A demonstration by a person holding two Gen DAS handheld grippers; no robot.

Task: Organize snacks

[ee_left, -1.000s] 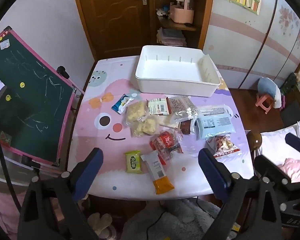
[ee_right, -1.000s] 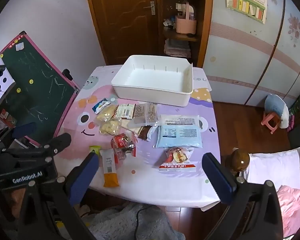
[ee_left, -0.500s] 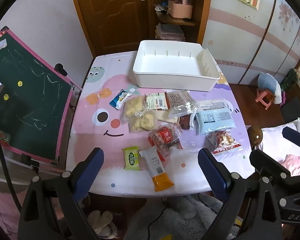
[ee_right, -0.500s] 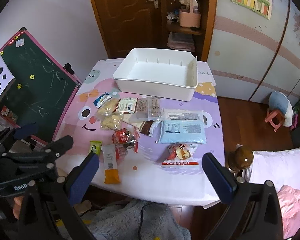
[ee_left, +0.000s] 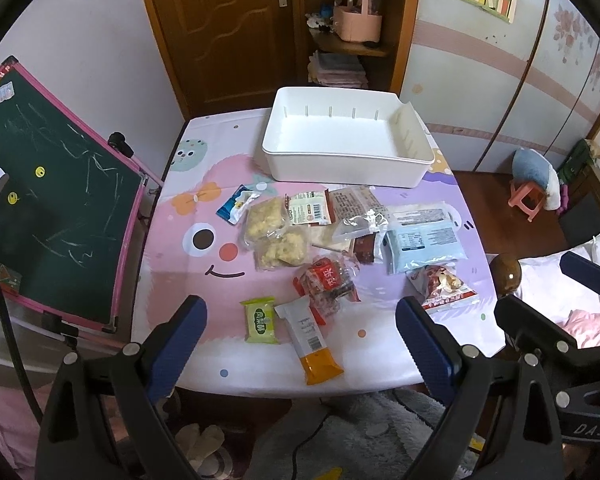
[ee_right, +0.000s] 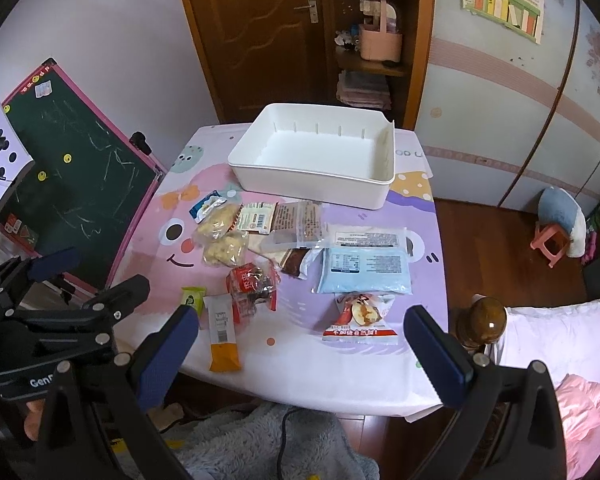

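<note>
Left wrist view: left gripper [ee_left: 300,344] jaws wide, empty.
Right gripper [ee_right: 300,344]: jaws wide, empty.
Orange-tipped bar [ee_left: 309,344]: between left jaws, long axis pointing away toward empty bin [ee_left: 346,156].

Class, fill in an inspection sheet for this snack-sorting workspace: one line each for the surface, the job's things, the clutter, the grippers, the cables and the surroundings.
Surface: table under a pink cartoon cloth.
Job's things: white bin at the far edge, nothing seen inside; snack packets loose in front of it, among them a light blue pack, a green packet and an orange-ended bar.
Clutter: nothing seen beyond the snacks.
Grippers: left gripper and right gripper hang over the near edge, jaws wide apart, holding nothing.
Cables: a black cable on the grey rug below.
Surroundings: chalkboard to the left, wooden door behind.
</note>
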